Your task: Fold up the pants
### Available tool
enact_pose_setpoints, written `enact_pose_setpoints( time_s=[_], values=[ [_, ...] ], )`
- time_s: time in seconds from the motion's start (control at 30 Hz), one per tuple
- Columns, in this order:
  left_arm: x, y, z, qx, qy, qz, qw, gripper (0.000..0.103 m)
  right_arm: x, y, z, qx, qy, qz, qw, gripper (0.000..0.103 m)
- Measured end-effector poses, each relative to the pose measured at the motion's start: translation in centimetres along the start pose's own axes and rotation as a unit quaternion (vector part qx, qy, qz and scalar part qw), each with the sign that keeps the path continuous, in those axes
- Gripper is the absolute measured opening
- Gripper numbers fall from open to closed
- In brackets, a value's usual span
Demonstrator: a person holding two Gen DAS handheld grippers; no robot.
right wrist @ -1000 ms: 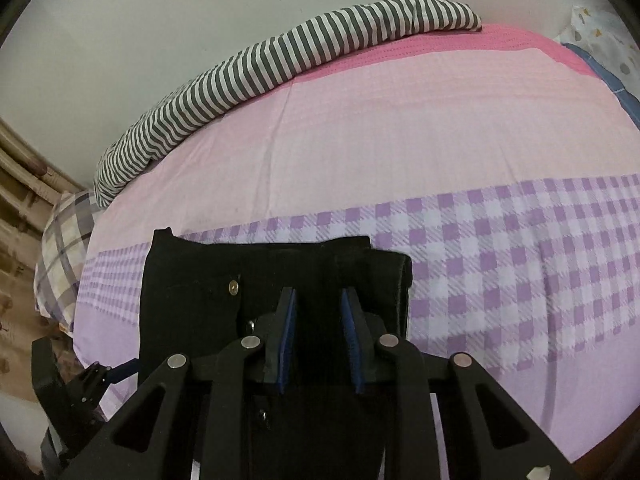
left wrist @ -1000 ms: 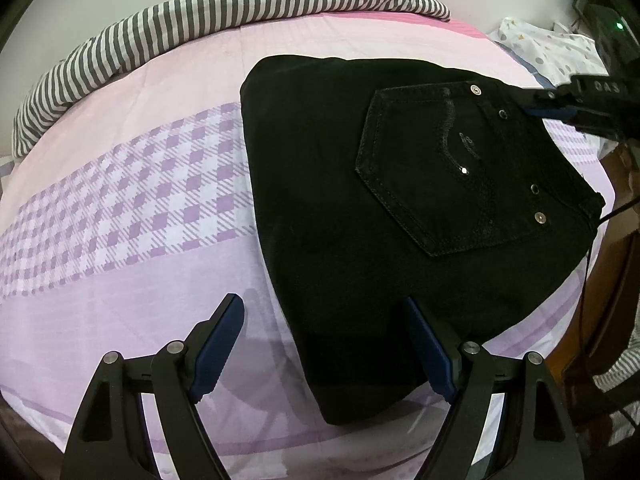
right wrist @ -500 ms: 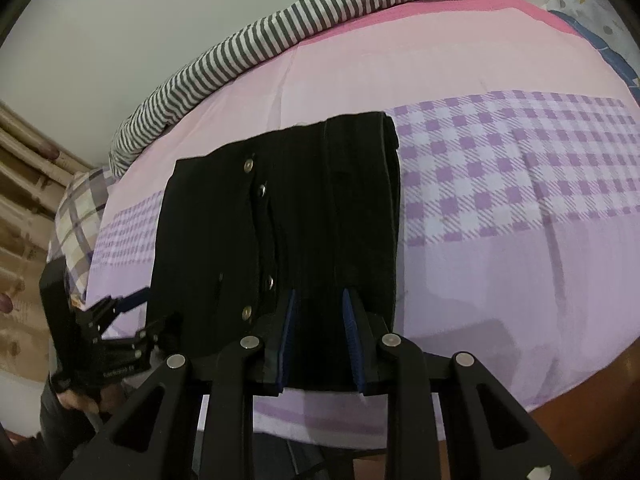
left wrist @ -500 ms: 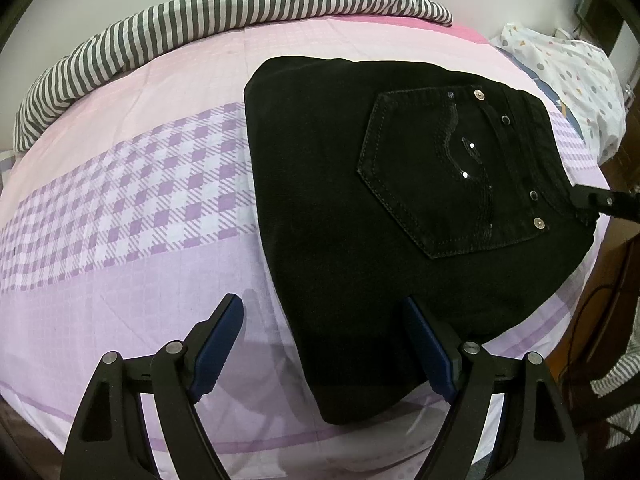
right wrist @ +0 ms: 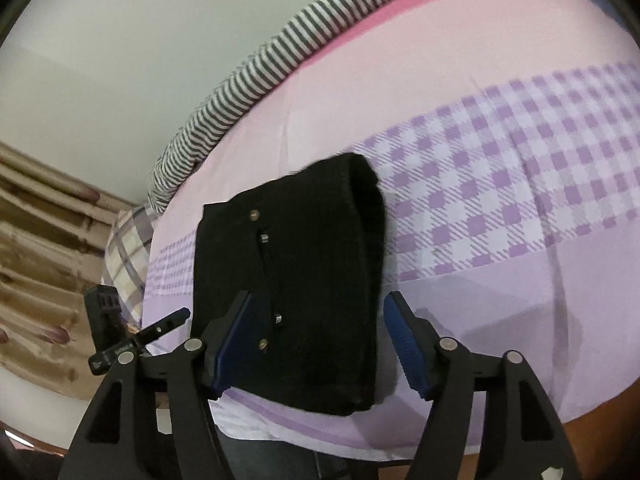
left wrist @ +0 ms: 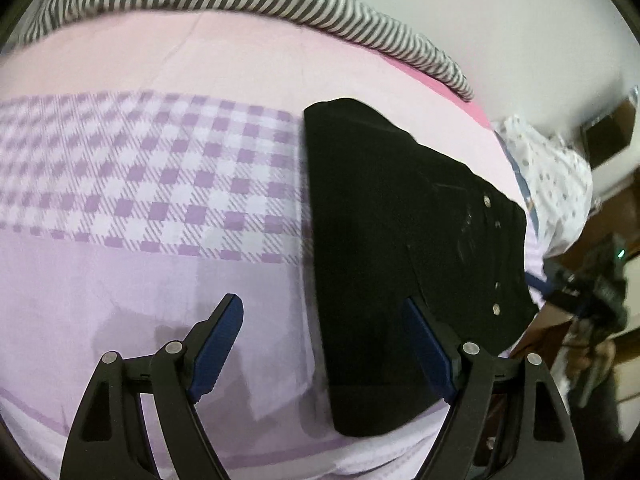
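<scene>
**Right gripper lets go**

The right hand-held gripper (right wrist: 316, 344), closed a second ago, now gapes empty; the left hand-held gripper (left wrist: 324, 344) is wide open, empty. Folded pants (right wrist: 288, 280) lie mid-frame on the bed (right wrist: 520, 300). Denim looks thick, floppy; grip the folded edges.

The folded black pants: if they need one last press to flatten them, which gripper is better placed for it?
Probably the right gripper: its open jaws straddle the black pants near their middle. The left gripper, also open, sits over the pants' edge, half above the bedsheet.
</scene>
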State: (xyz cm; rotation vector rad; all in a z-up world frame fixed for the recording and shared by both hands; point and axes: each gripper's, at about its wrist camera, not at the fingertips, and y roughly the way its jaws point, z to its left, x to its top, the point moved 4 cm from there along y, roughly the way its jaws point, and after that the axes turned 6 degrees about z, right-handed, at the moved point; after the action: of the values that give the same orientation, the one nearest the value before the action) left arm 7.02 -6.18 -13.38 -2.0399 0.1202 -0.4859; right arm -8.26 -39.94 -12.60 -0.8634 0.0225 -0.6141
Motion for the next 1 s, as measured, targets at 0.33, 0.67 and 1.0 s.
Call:
enact_pose_setpoints(
  time_s=[0.33,0.67,1.0],
  values=[
    [1.6,2.2,-0.9,-0.040,-0.006,0.031,0.9987,0.082,0.5,2.2,-1.8,0.026,-0.001,0.043,0.999,0.064],
    [3.6,3.6,-2.5,-0.045,0.032,0.033,0.9979,0.082,2.4,5.1,0.2,0.094,-0.038,0.064,0.993,0.065],
    [4.4,3.9,-3.3,-0.026,0.034,0.022,0.9988,0.050,3.0,6.0,-0.2,0.108,0.002,0.047,0.993,0.037]
  ],
)
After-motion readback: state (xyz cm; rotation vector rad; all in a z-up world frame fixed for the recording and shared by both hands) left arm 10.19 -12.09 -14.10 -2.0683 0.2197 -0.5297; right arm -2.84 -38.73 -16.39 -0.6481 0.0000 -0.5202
